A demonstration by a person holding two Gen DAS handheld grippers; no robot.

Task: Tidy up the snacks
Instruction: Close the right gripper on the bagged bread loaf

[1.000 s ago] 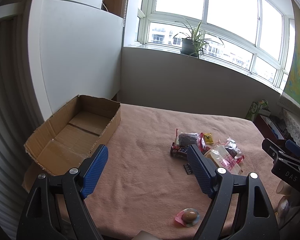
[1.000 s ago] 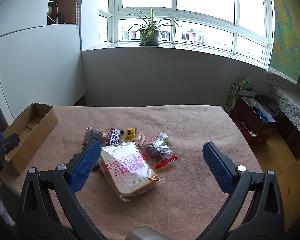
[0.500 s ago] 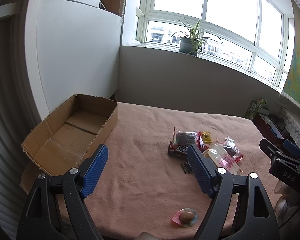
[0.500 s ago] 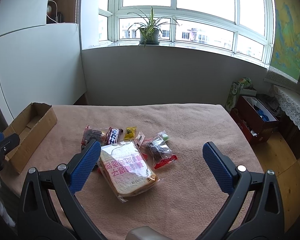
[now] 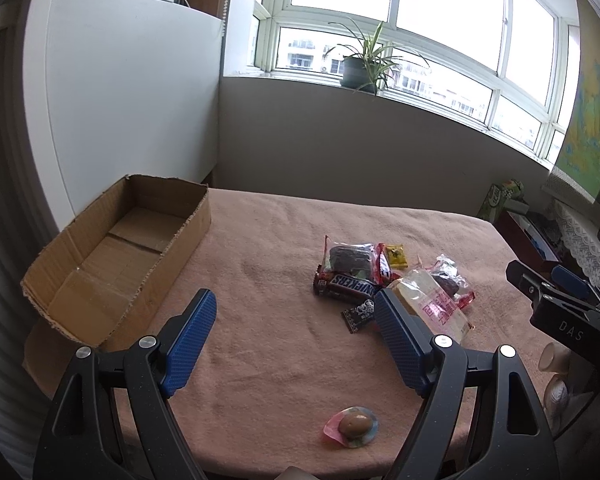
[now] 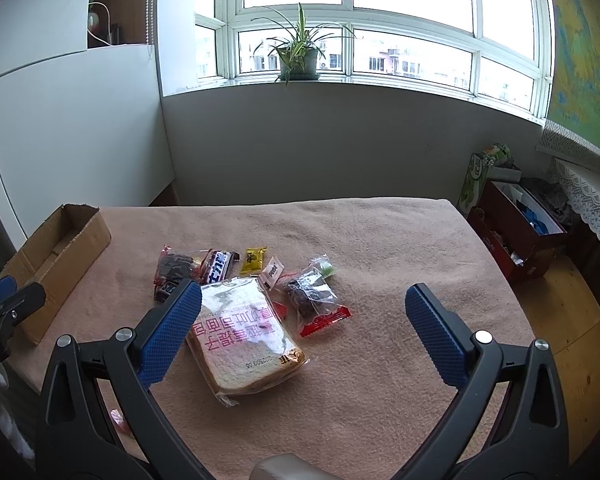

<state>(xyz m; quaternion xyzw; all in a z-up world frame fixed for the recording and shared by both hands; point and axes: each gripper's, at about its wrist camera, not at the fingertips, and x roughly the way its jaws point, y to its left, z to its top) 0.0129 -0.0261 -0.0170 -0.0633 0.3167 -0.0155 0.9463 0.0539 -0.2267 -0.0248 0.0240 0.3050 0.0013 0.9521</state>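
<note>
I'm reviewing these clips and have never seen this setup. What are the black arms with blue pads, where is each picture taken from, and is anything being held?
There is no robot here. A person carries a hand-held two-finger gripper in each hand, and each gripper has a fisheye camera looking forward along its blue-padded fingers.

One picture is from the left gripper, the other from the right gripper. Each also catches the other gripper at its edge.

Both are open and hold nothing.

On the pink cloth lies a cluster of snacks: a bagged bread, a Snickers bar, a yellow packet and clear bags with dark contents. A small wrapped sweet lies apart, near the front edge. An open cardboard box, seemingly empty, sits at the left. No snack is in it yet.
</note>
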